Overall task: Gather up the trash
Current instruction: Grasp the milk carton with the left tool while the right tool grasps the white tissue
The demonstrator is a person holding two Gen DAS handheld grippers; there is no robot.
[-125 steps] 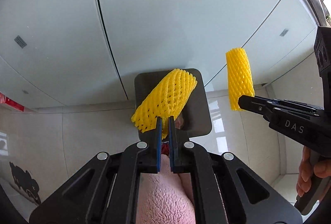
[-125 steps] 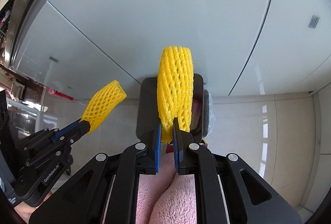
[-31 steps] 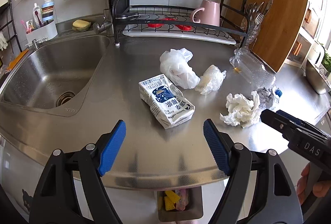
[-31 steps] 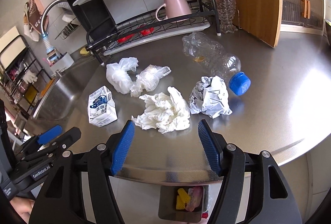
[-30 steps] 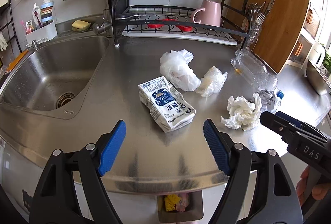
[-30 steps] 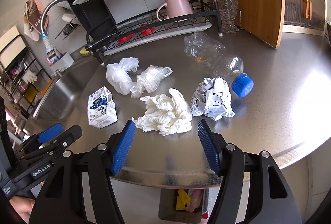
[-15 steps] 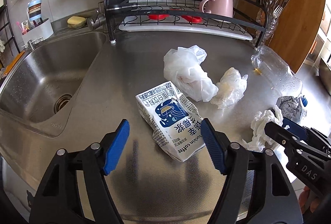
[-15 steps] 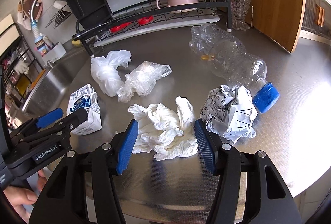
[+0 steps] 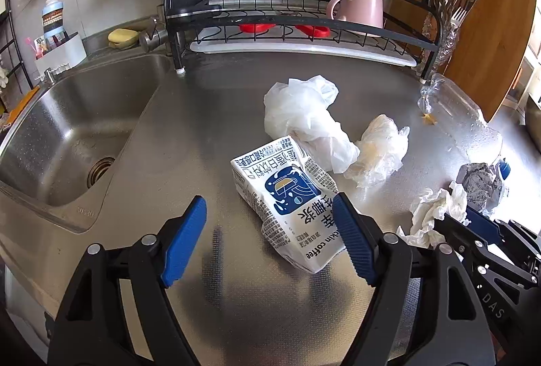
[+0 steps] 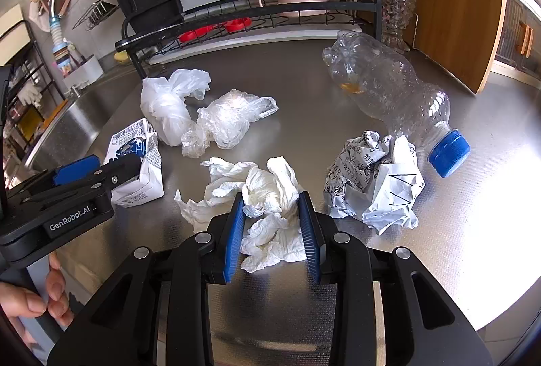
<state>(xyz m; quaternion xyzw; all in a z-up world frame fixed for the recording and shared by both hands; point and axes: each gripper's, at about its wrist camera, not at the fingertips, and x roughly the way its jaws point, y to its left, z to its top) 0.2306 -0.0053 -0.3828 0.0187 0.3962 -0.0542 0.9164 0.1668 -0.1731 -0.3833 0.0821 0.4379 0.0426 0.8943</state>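
Trash lies scattered on the desk [image 9: 209, 115]: a carton [image 9: 287, 197], two plastic bags [image 9: 304, 119], a tissue wad [image 10: 267, 197], a crumpled paper [image 10: 372, 183] and a bottle [image 10: 389, 85]. One second ago both tongs stood back over the desk edge; now both are down among the items, so two pickups are judged to be starting at once. The right tongs [image 10: 272, 224] have just been closing and stand about a third open, the tissue wad between the pads and touching or nearly touching both; a firm grip is not yet evident. The left tongs [image 9: 267, 241] have just been opening and stand wide and empty. The carton lies between their pads, hard against the right pad [image 9: 351, 241], well clear of the left one.
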